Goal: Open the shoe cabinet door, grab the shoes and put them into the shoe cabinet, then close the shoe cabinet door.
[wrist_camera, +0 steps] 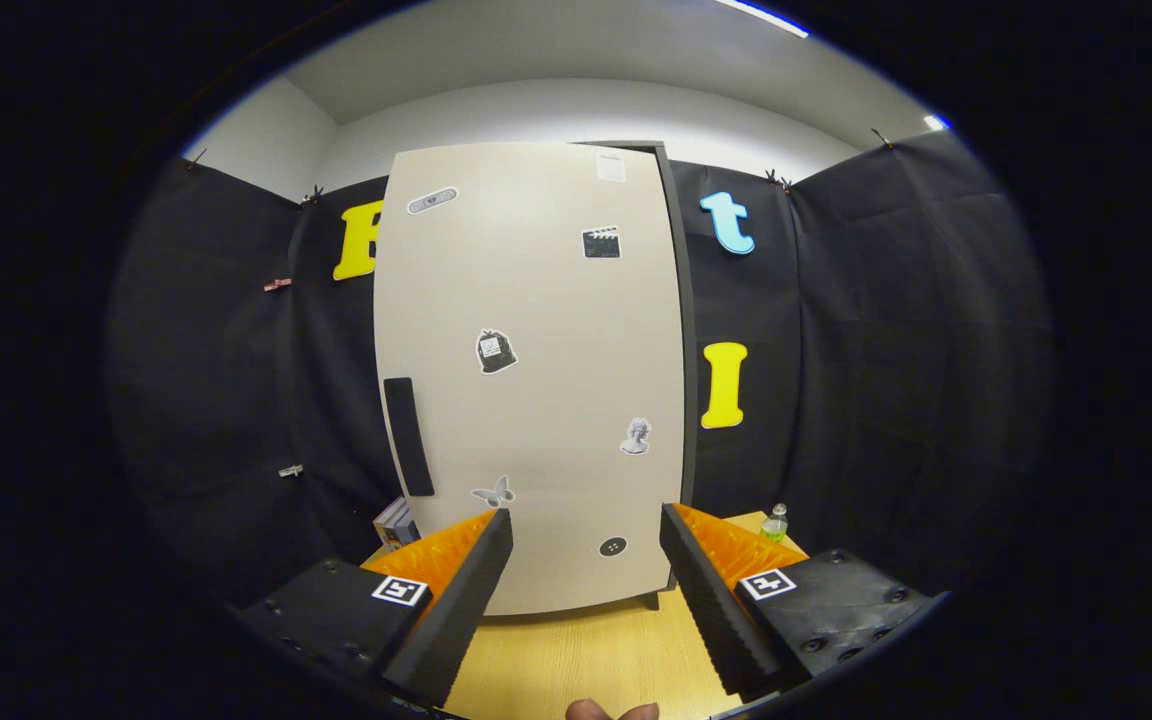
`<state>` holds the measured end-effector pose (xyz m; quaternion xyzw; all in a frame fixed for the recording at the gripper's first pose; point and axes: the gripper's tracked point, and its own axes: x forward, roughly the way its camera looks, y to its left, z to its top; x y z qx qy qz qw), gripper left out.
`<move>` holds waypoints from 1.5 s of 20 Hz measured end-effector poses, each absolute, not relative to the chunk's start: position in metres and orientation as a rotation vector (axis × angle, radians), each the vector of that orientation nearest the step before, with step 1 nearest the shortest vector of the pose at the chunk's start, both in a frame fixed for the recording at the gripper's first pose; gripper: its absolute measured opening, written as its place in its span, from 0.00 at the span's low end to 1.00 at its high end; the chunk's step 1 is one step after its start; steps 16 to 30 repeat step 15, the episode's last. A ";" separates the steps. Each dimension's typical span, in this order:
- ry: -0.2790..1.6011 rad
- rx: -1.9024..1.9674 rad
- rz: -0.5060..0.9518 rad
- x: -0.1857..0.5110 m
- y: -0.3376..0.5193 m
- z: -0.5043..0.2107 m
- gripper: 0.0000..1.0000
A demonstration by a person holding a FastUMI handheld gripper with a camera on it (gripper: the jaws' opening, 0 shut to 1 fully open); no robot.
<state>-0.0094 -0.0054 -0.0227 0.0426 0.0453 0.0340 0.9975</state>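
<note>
Squarely ahead of the tongs stands the tall beige shoe cabinet, its flat door shut and facing the camera. The two black ridged fingers, backed by orange plastic, are spread wide apart with nothing between them, their tips framing the lower part of the door without touching it. A long black vertical handle sits near the door's left edge, above and just left of the left finger. Small stickers dot the door panel, among them a butterfly, a clapperboard and a dark round button shape. The cabinet rests on a pale wooden worktop, which runs back under the fingers. Beside the cabinet's left foot lies what looks like a small stack of boxes or books, partly hidden. To the right, beyond the right finger, a small clear bottle with a green label stands on the wood. Fingertips of a person's hand show beneath the tongs.
</note>
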 end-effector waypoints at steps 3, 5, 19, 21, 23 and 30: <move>0.088 0.084 0.065 -0.010 -0.007 -0.022 0.97; 0.086 0.087 0.066 -0.010 -0.008 -0.021 0.97; 0.087 0.102 0.067 -0.011 -0.009 -0.022 0.97; 0.087 0.102 0.067 -0.011 -0.009 -0.022 0.97; 0.087 0.102 0.067 -0.011 -0.009 -0.022 0.97; 0.087 0.102 0.067 -0.011 -0.009 -0.022 0.97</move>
